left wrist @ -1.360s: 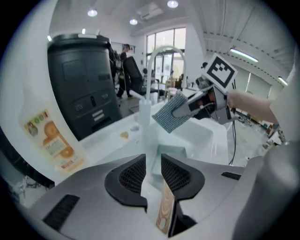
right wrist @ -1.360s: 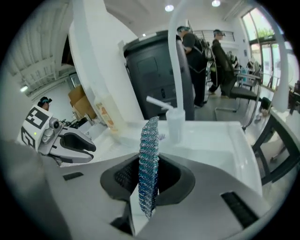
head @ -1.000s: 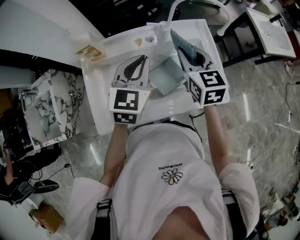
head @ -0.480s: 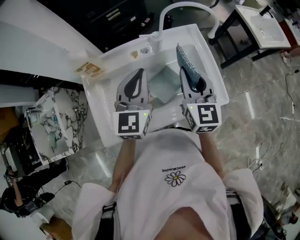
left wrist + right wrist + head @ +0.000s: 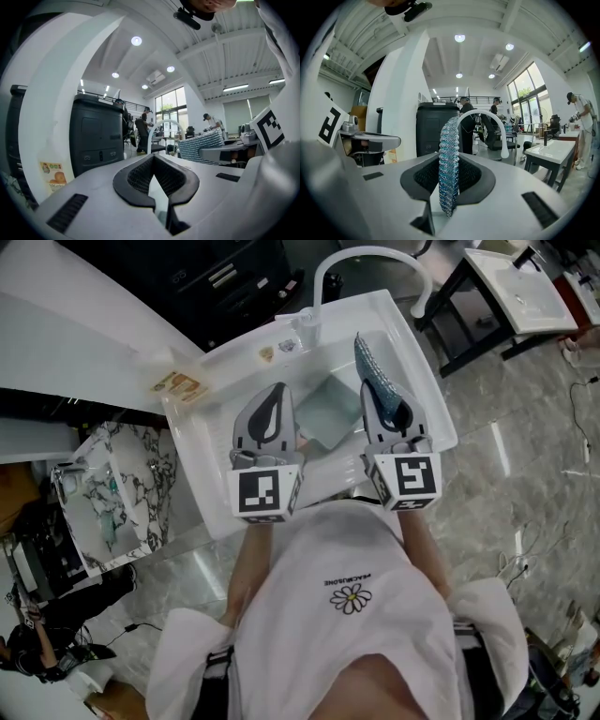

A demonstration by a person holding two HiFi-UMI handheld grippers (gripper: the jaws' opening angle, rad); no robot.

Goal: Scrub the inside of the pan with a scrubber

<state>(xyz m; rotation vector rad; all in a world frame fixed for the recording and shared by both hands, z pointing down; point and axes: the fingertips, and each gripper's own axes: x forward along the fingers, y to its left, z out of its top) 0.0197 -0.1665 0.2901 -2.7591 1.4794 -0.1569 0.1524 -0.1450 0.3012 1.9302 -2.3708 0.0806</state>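
Observation:
A pale green square pan lies in the white sink. My left gripper hovers over the sink's left half beside the pan, its jaws shut with nothing between them. My right gripper hangs over the sink's right side, shut on a blue woven scrubber that stands on edge and sticks out past the fingertips. In the right gripper view the scrubber runs upright between the jaws of that gripper. From the left gripper view the scrubber shows at the right.
A curved white faucet arches over the sink's far edge. A food sticker lies on the sink's left rim. A marble basin stands at the left, a white table at the upper right, and a black cabinet behind.
Both grippers have drawn back a little toward the person and sit level with each other. The left jaws have come together. The scrubber stays in the right gripper.

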